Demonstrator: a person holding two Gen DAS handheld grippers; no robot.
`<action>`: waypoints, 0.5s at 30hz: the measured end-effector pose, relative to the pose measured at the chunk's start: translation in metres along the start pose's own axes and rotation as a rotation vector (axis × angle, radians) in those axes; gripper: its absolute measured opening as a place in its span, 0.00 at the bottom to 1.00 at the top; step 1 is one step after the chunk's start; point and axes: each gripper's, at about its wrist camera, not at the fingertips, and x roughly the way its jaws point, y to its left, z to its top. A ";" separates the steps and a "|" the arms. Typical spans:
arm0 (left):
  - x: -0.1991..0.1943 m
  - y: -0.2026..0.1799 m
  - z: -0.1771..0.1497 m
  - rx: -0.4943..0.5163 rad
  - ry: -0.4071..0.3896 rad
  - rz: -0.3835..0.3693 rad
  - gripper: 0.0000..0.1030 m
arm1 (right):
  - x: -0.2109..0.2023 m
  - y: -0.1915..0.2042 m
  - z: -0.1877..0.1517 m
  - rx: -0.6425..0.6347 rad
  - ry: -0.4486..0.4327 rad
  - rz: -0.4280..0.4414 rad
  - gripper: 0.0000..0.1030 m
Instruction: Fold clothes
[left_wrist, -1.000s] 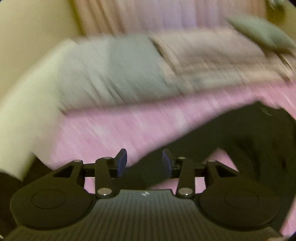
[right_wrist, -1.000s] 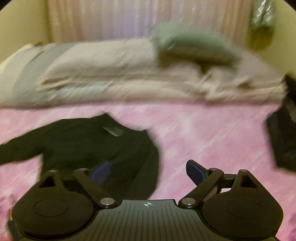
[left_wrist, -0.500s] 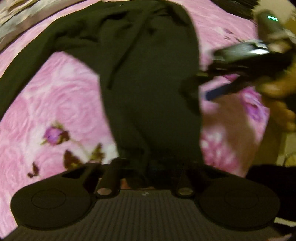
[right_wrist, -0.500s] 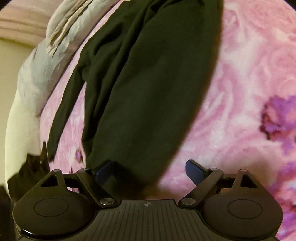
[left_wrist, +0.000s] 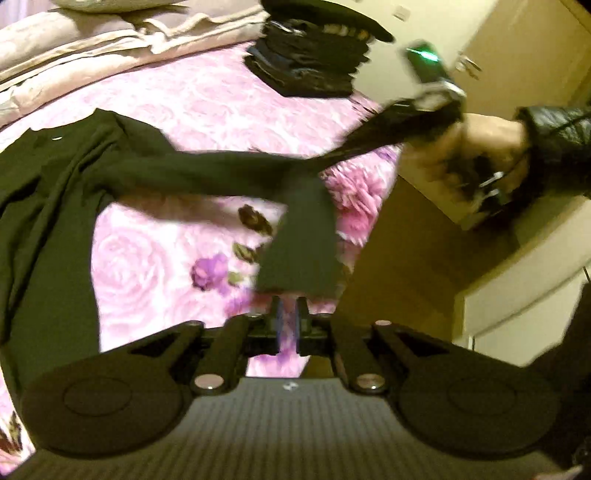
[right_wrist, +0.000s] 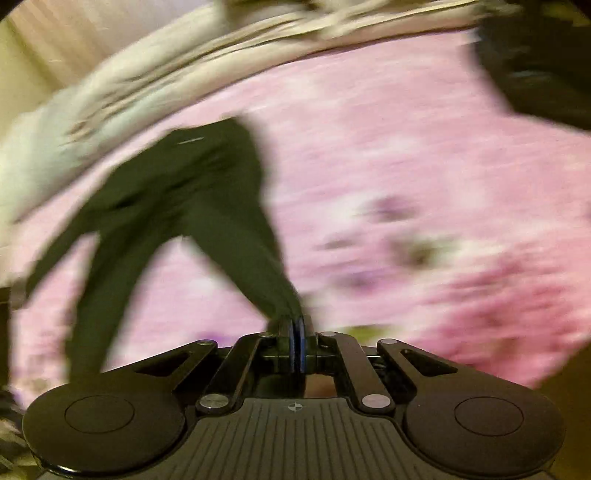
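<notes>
On the pink rose-patterned bedspread lies the black long-sleeved garment, body spread to the left in the left wrist view, one sleeve drawn out taut to the right. At the far end of that sleeve, the right gripper has the cloth pinched; its own view confirms it, right gripper blue pads pressed together on dark fabric, the picture badly smeared. Closer in, the left gripper has its fingers nearly together, only a narrow slit between the blue pads, and the sleeve's hanging cuff sits right at the tips; whether the cloth is actually caught there, cannot tell. Beyond the garment, a stack of dark folded clothes sits near the bed's far edge, with beige rumpled bedding piled along the back.
</notes>
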 end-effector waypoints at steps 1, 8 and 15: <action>0.001 0.001 -0.002 -0.009 0.003 0.033 0.13 | -0.010 -0.025 0.004 -0.006 -0.012 -0.078 0.01; -0.010 0.077 -0.058 -0.122 0.185 0.492 0.43 | 0.001 -0.101 0.006 -0.023 0.028 -0.345 0.02; -0.011 0.165 -0.103 -0.293 0.258 0.628 0.56 | 0.054 -0.021 -0.041 -0.068 0.089 -0.125 0.48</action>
